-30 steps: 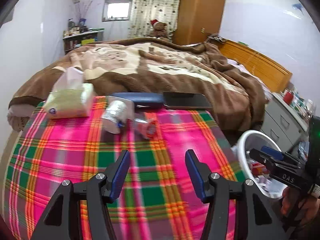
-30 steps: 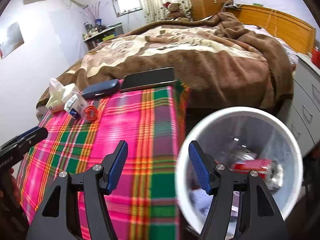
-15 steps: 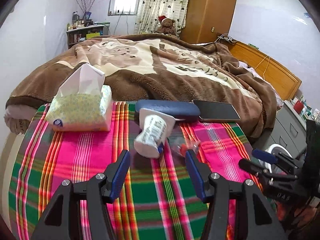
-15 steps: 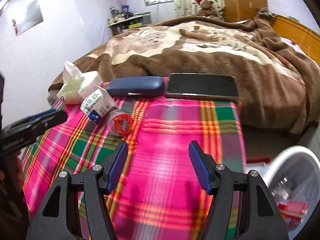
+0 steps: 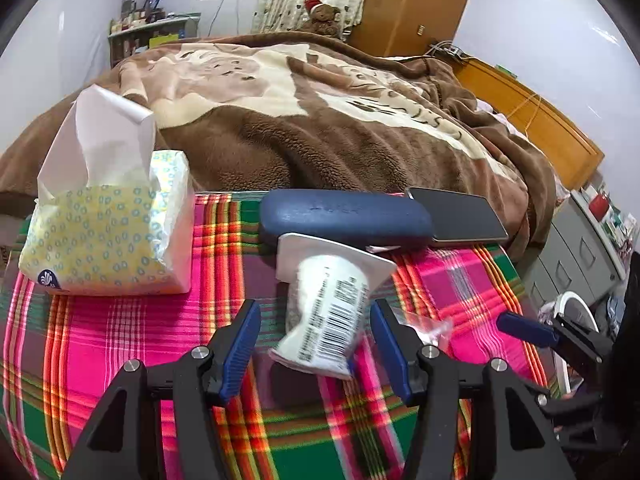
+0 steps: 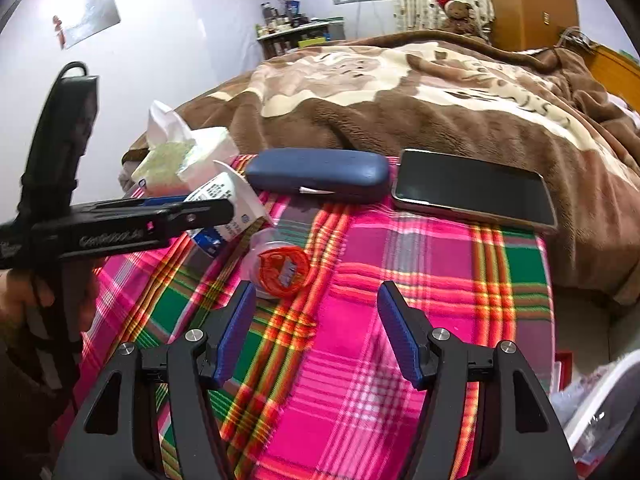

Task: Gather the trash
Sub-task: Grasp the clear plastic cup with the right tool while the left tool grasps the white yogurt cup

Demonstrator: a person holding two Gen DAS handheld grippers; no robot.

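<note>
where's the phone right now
The phone lies flat at the far right edge of the plaid cloth, beside the right end of the blue glasses case and against the brown blanket.

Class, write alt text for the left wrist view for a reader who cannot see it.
The open left gripper straddles a tipped white yogurt cup on a plaid cloth, pads not touching it. Behind lie a tissue pack, a blue case and a phone.

The white cup (image 5: 324, 312) carries a barcode label, its print too small to read. The left gripper's (image 6: 208, 210) side lettering is blurred, perhaps a brand.
</note>
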